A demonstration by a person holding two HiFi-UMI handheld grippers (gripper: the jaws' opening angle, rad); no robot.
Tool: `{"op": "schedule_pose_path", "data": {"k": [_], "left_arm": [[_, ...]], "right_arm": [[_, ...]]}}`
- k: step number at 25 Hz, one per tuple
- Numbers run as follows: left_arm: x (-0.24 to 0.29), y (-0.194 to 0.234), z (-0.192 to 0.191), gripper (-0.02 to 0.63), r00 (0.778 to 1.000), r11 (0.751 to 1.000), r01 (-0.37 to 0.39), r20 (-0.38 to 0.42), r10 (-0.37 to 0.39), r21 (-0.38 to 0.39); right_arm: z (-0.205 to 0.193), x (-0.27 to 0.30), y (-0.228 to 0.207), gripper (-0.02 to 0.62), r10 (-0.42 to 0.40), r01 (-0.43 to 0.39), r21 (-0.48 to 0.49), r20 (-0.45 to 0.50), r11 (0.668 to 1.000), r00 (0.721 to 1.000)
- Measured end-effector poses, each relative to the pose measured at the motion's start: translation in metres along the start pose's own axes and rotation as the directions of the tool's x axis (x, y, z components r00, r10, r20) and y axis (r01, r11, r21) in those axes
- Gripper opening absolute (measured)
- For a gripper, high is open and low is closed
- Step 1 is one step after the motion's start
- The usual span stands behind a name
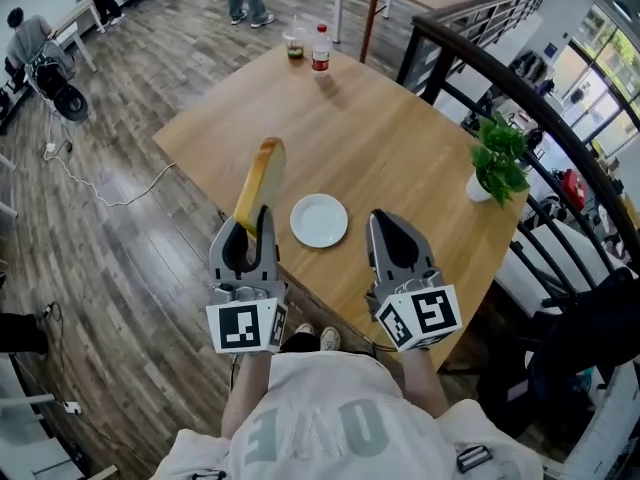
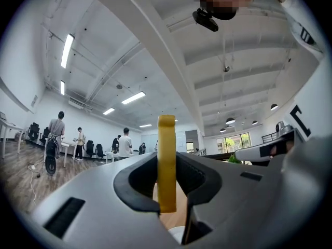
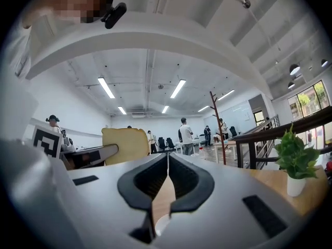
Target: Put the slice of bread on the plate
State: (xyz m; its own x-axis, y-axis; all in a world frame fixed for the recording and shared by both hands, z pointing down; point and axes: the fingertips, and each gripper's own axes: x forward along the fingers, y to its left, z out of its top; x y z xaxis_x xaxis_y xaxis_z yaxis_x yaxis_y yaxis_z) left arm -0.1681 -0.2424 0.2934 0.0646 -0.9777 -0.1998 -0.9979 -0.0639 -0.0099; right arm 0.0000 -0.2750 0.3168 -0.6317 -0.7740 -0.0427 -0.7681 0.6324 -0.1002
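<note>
My left gripper [image 1: 258, 213] is shut on a yellow slice of bread [image 1: 260, 182], which stands on edge and sticks out past the jaws above the table's near left part. In the left gripper view the bread [image 2: 166, 162] shows edge-on between the two pads. The small white plate [image 1: 319, 220] lies on the wooden table [image 1: 380, 138], just to the right of the left gripper and left of my right gripper [image 1: 382, 218]. The right gripper [image 3: 168, 160] is shut with nothing in it; its view shows the bread's [image 3: 124, 144] flat face to the left and a sliver of the plate [image 3: 162, 223] below.
A potted green plant [image 1: 497, 165] stands at the table's right edge. A bottle [image 1: 320, 49] and a cup [image 1: 294, 43] are at the far corner. A dark railing [image 1: 520, 78] runs along the right. People stand at desks in the background.
</note>
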Motion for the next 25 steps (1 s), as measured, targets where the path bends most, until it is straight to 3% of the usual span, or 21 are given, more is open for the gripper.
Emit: {"op": "schedule_pose_path", "data": {"k": [3, 9, 12, 18, 21, 25], "left_arm": [[0.001, -0.006, -0.012, 0.089, 0.999, 1.000, 0.027, -0.028, -0.026, 0.013], [0.016, -0.014, -0.020, 0.089, 0.993, 0.982, 0.080, -0.095, -0.065, 0.169], [0.022, -0.020, -0.028, 0.089, 0.989, 0.973, 0.102, -0.122, -0.078, 0.205], [0.038, -0.028, -0.056, 0.089, 0.971, 0.925, 0.176, -0.214, -0.107, 0.336], [0.049, -0.026, -0.079, 0.089, 0.955, 0.877, 0.227, -0.276, -0.114, 0.423], [0.057, -0.033, -0.114, 0.089, 0.925, 0.760, 0.319, -0.360, -0.120, 0.567]], "right_arm": [[-0.005, 0.000, -0.003, 0.021, -0.018, 0.018, -0.012, -0.021, 1.000, 1.000], [-0.007, 0.001, 0.001, 0.021, -0.049, 0.048, -0.049, -0.030, 0.998, 0.998], [-0.008, 0.000, -0.003, 0.021, -0.073, 0.071, -0.049, -0.035, 0.996, 0.997], [-0.016, -0.009, -0.014, 0.021, -0.116, 0.114, -0.043, -0.053, 0.993, 0.992], [-0.022, -0.015, -0.021, 0.021, -0.157, 0.155, -0.028, -0.075, 0.988, 0.985], [-0.031, -0.022, -0.026, 0.021, -0.193, 0.190, -0.040, -0.101, 0.981, 0.976]]}}
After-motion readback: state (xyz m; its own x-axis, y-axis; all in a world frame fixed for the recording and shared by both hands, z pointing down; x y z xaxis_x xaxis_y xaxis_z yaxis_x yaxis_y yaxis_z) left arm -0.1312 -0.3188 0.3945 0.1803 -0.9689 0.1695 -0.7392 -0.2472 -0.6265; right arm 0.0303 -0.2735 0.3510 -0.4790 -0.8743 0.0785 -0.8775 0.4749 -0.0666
